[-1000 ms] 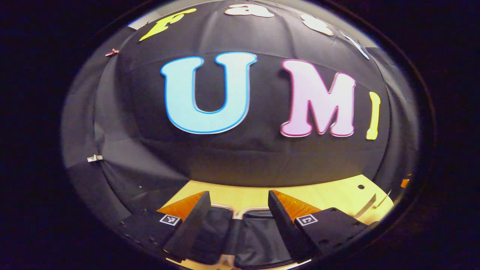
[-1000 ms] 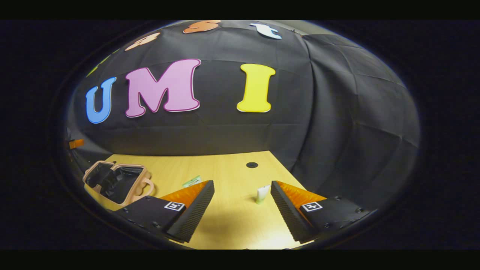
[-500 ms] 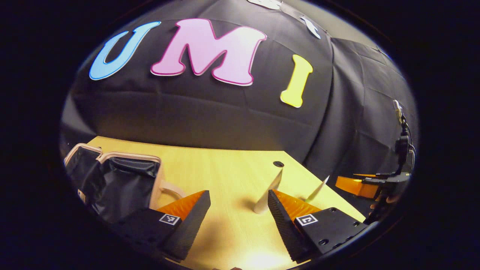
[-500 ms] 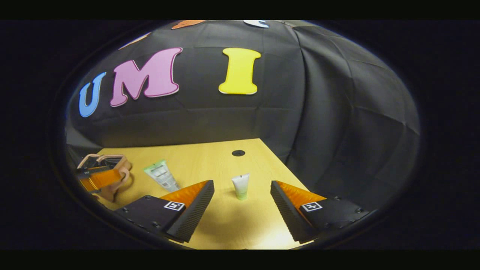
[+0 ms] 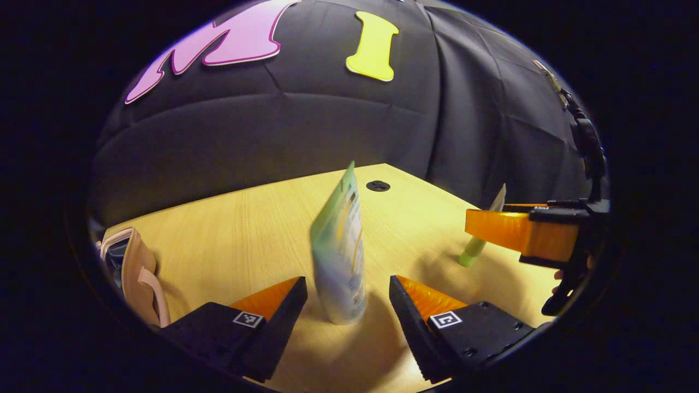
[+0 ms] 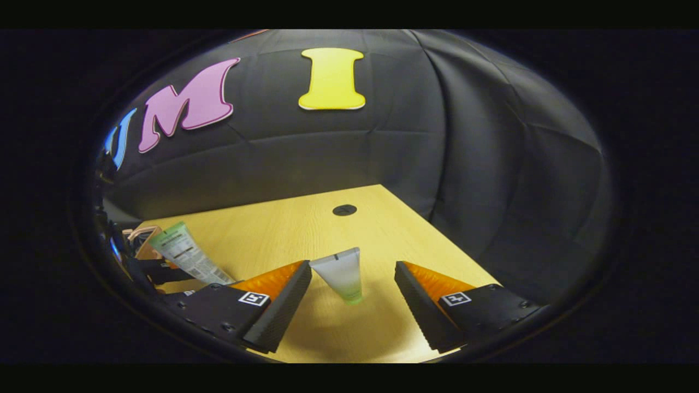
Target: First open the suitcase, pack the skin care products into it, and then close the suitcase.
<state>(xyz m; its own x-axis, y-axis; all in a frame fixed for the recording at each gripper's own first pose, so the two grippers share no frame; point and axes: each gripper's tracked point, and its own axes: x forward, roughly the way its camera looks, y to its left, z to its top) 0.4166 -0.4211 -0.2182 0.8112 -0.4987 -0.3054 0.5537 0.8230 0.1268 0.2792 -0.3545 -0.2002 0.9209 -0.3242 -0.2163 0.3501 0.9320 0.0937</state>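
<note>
1. Two grippers, both spread wide: the left gripper (image 5: 348,305) brackets the large tube (image 5: 339,256), the right gripper (image 6: 353,297) the small tube (image 6: 343,278); neither touches yet.
2. Both tubes stand cap-down on the table (image 5: 246,218).
3. The suitcase (image 5: 134,273) sits at far left.
4. Packing step, I judge: next, clench on each tube.

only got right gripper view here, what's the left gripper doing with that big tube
observer: left gripper is open, with the big tube standing cap-down between its fingers, not pinched.
operator: where's the suitcase from there
observer: suitcase is on the table at the left edge of the left gripper view, apart from the big tube.
operator: is my small tube straight
observer: no, from the side the small tube leans, cap on the table.
</note>
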